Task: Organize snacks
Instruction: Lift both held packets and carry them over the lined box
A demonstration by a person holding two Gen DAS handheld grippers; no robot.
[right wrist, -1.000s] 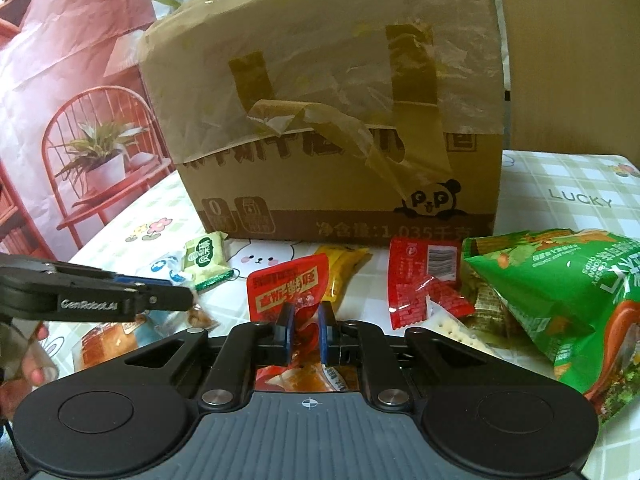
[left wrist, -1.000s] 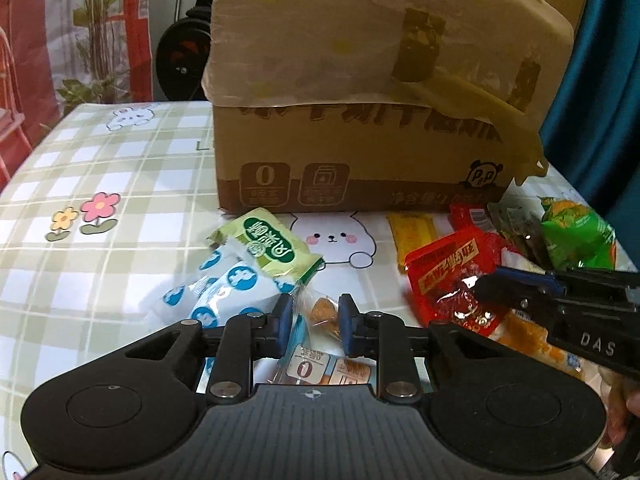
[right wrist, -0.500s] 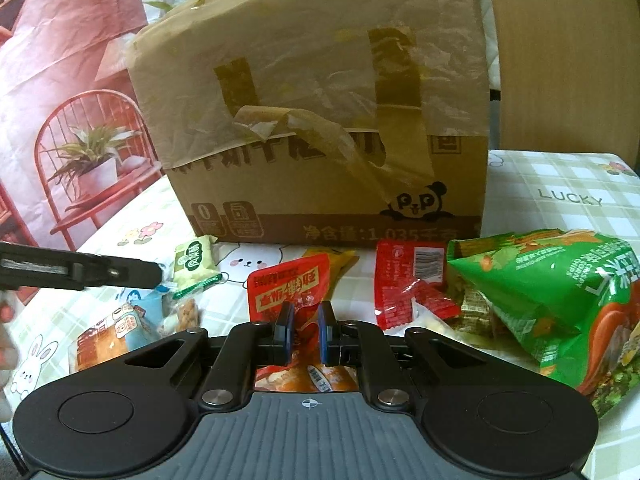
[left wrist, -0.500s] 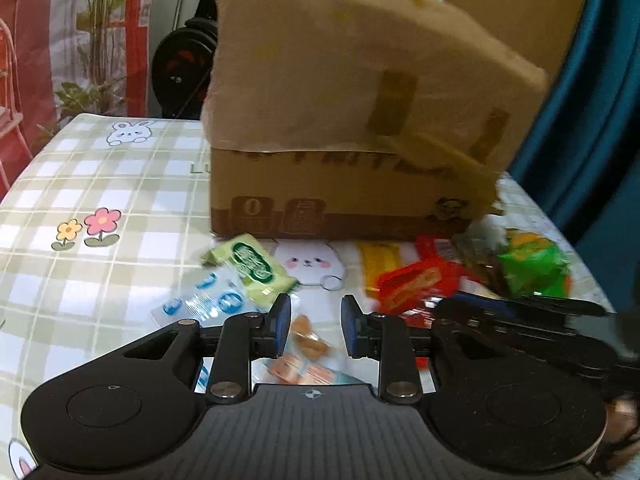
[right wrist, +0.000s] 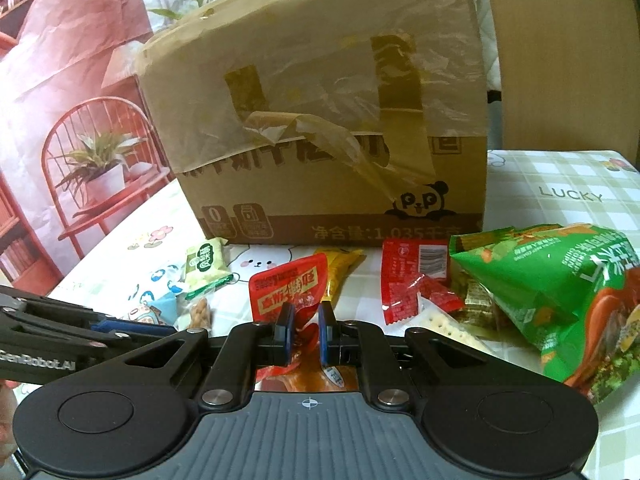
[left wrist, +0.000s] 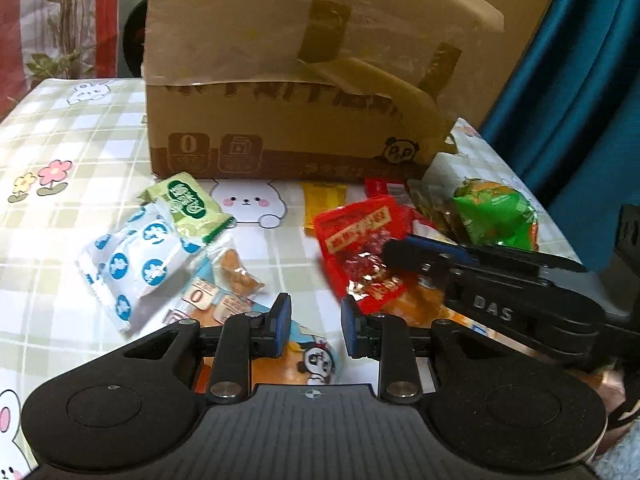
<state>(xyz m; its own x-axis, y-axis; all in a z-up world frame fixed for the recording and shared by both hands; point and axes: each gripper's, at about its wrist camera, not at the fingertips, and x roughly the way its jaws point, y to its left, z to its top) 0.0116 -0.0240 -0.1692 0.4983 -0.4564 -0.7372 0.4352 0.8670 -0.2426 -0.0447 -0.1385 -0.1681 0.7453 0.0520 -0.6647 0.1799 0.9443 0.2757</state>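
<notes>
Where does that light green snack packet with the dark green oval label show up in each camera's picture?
Left wrist view: the light green packet lies left of centre, just before the cardboard box.
Right wrist view: the same packet sits far left, by the box's lower left corner.
Shared landmark: the white bear face printed on the tablecloth beside it.
</notes>
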